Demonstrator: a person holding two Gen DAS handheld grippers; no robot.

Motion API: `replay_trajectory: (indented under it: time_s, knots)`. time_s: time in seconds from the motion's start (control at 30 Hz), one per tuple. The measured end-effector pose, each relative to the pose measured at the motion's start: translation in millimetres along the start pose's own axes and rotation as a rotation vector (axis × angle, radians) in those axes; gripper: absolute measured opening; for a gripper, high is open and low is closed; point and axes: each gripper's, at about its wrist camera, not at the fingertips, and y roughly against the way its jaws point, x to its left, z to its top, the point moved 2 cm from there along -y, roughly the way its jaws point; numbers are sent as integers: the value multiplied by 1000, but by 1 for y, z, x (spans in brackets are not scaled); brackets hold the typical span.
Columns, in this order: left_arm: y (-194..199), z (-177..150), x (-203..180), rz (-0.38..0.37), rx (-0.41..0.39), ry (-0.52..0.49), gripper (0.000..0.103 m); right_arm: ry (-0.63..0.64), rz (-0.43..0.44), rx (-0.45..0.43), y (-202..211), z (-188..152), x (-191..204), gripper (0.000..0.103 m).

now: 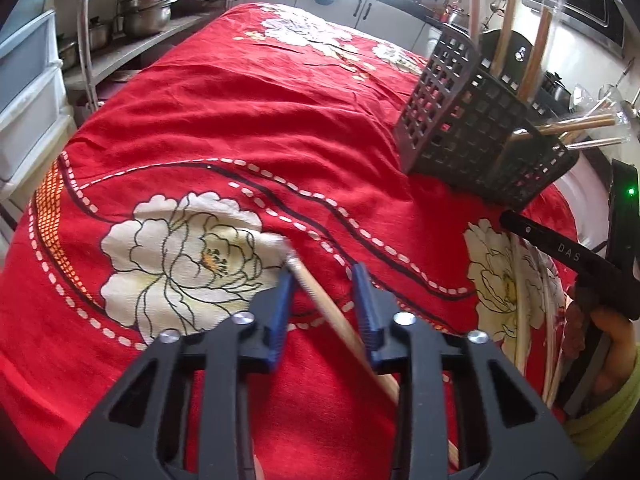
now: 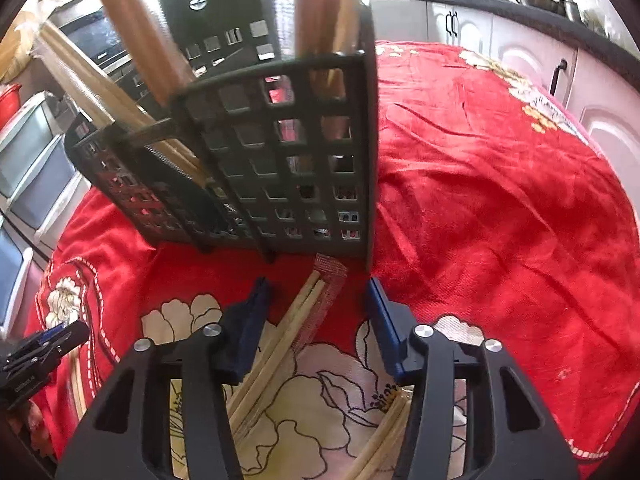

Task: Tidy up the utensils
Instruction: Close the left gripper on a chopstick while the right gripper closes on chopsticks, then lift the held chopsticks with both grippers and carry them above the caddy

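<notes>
A single wooden chopstick (image 1: 320, 300) lies slantwise on the red flowered cloth (image 1: 240, 120). My left gripper (image 1: 325, 278) straddles it, open. The stick's tip is beside the left blue pad (image 1: 285, 292), and its length runs under the right finger. A black lattice utensil basket (image 1: 472, 128) stands at the right and holds wooden-handled utensils (image 1: 534, 52). In the right wrist view my right gripper (image 2: 317, 290) hangs open, just in front of the basket (image 2: 280, 152). A bundle of chopsticks in a mesh sleeve (image 2: 316, 300) lies between its pads, clear of both.
More chopsticks (image 2: 384, 432) lie on the cloth under the right gripper. The left gripper (image 2: 44, 348) shows at the lower left of the right wrist view. Steel pots (image 1: 148, 12) sit on a shelf, plastic drawers (image 1: 28, 80) stand left of the table, and white cabinets (image 2: 520, 52) line the back.
</notes>
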Motion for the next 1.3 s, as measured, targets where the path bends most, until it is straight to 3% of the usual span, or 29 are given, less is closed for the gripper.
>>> replay_trajectory:
  time_s: [0.4, 0.5, 0.63, 1.3]
  knots:
    - [-3, 8, -2, -22, -2, 5, 12, -55, 87, -12, 2, 1, -19, 8]
    - [-1, 11, -4, -47, -9, 13, 11, -75, 156, -26, 11, 0, -25, 6]
    - [4, 15, -10, -75, -23, 8, 9, -57, 179, -57, 26, -1, -25, 1]
    - [70, 59, -64, -222, -213, -72, 3, 41, 284, -311, 141, 18, 12, 1]
